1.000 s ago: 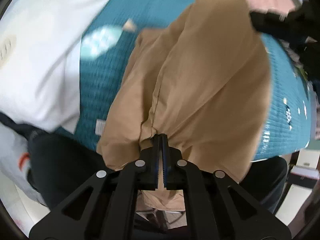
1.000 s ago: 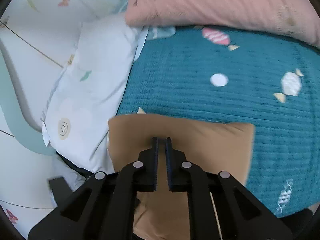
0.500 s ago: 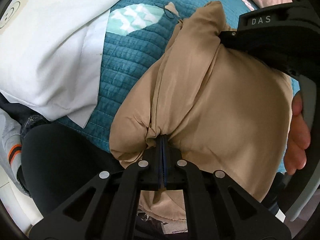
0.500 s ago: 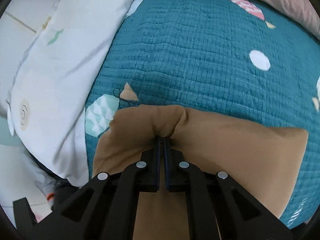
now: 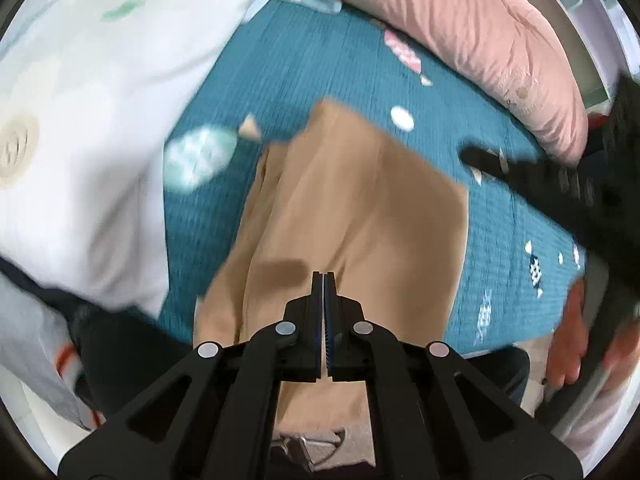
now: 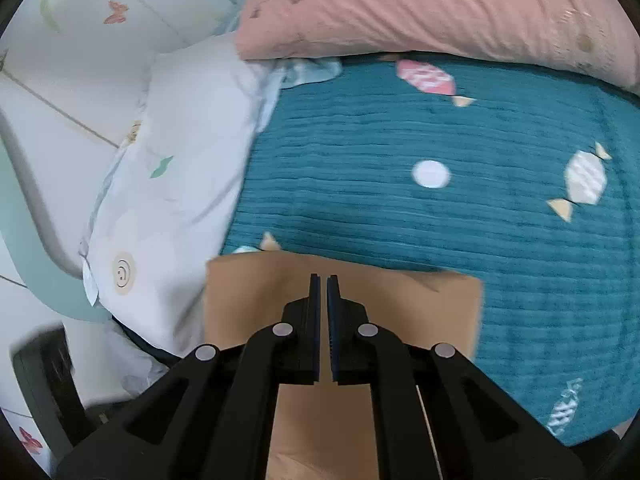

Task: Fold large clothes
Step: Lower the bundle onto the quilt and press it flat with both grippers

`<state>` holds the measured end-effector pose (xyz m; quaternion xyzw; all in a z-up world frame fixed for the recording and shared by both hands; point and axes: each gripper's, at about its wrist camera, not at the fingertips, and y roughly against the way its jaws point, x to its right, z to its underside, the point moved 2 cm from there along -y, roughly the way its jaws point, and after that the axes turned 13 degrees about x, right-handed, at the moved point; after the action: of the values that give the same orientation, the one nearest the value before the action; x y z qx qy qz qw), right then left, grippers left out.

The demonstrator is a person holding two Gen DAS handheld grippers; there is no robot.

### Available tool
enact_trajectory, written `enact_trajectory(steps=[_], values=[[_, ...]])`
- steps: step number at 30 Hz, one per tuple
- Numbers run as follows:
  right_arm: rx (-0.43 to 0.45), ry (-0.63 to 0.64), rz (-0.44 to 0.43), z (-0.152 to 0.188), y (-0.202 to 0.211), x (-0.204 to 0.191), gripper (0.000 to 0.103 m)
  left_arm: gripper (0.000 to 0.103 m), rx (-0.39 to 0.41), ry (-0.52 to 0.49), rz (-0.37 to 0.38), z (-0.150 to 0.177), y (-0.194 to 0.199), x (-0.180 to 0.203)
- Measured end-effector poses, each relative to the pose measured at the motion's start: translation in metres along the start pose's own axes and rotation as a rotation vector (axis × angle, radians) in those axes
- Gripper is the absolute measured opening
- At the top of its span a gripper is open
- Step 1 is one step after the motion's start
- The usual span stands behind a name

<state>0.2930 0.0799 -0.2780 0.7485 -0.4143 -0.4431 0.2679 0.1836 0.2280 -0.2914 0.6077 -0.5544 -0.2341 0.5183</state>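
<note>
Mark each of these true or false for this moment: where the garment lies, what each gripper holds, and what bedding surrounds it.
1. The tan garment lies on the teal quilt. True.
2. The left gripper clamps a bunch of the garment. False: its jaws are shut with nothing between them, above the cloth.
3. A pink pillow lies along the far edge of the quilt. True.
4. The right gripper holds the white pillow. False: its jaws are opening slightly, a narrow gap with nothing in it, over the garment.
5. The garment is bright red. False: it is tan.
</note>
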Motion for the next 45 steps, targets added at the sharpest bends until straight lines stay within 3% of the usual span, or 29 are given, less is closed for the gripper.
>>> enact_trajectory(steps=[3,4,7,9,10,11,12,14,18,21,25,27,30,33,36,41,45], values=[[-0.034,-0.032,0.031,0.001,-0.002,0.016,0.010,0.003,-0.022,0.032,0.023,-0.019,-0.026,0.009],[-0.049,-0.048,0.039,0.003,-0.005,0.020,0.017,0.003,-0.037,0.053,0.014,-0.029,-0.039,0.003],[-0.079,-0.083,0.069,0.010,-0.023,0.026,0.063,0.003,-0.093,0.116,-0.043,-0.044,-0.082,-0.016],[-0.086,-0.051,0.104,0.016,-0.041,0.023,0.057,0.003,-0.121,0.148,-0.103,-0.046,-0.108,-0.029],[-0.091,-0.026,0.126,0.018,-0.047,0.023,0.028,0.003,-0.124,0.148,-0.117,-0.046,-0.113,-0.032],[-0.113,0.016,0.218,0.022,-0.056,0.027,0.019,0.003,-0.125,0.152,-0.124,-0.046,-0.114,-0.036],[-0.117,0.003,0.210,0.023,-0.057,0.031,0.017,0.003,-0.128,0.162,-0.111,-0.046,-0.113,-0.039],[-0.125,-0.021,0.189,0.021,-0.053,0.039,0.000,0.003,-0.128,0.160,-0.109,-0.044,-0.108,-0.042],[-0.146,-0.062,0.164,0.021,-0.049,0.058,0.000,0.003,-0.126,0.170,-0.116,-0.038,-0.109,-0.053],[-0.158,0.001,0.207,0.033,-0.076,0.058,0.000,0.003,-0.113,0.218,-0.083,-0.025,-0.122,-0.070],[-0.140,-0.045,0.204,0.037,-0.083,0.062,0.000,0.002,-0.093,0.188,-0.094,-0.026,-0.121,-0.062],[-0.118,-0.069,0.172,0.028,-0.069,0.060,0.000,0.002,-0.095,0.192,-0.088,-0.033,-0.108,-0.059],[-0.055,-0.098,0.122,0.019,-0.034,0.057,0.001,0.002,-0.077,0.196,-0.021,-0.037,-0.083,-0.052],[-0.045,-0.110,0.045,0.021,-0.003,0.047,0.001,0.003,-0.053,0.138,0.014,-0.029,-0.049,-0.043],[-0.027,-0.046,0.060,0.034,0.027,0.029,0.003,0.003,-0.029,0.101,0.029,-0.015,-0.025,-0.038],[-0.061,-0.043,0.111,0.075,0.047,0.013,0.004,0.003,-0.074,0.023,-0.013,0.032,-0.010,-0.034],[-0.177,-0.050,0.140,0.118,0.030,0.014,0.002,0.003,-0.121,-0.011,-0.106,0.068,-0.025,-0.044]])
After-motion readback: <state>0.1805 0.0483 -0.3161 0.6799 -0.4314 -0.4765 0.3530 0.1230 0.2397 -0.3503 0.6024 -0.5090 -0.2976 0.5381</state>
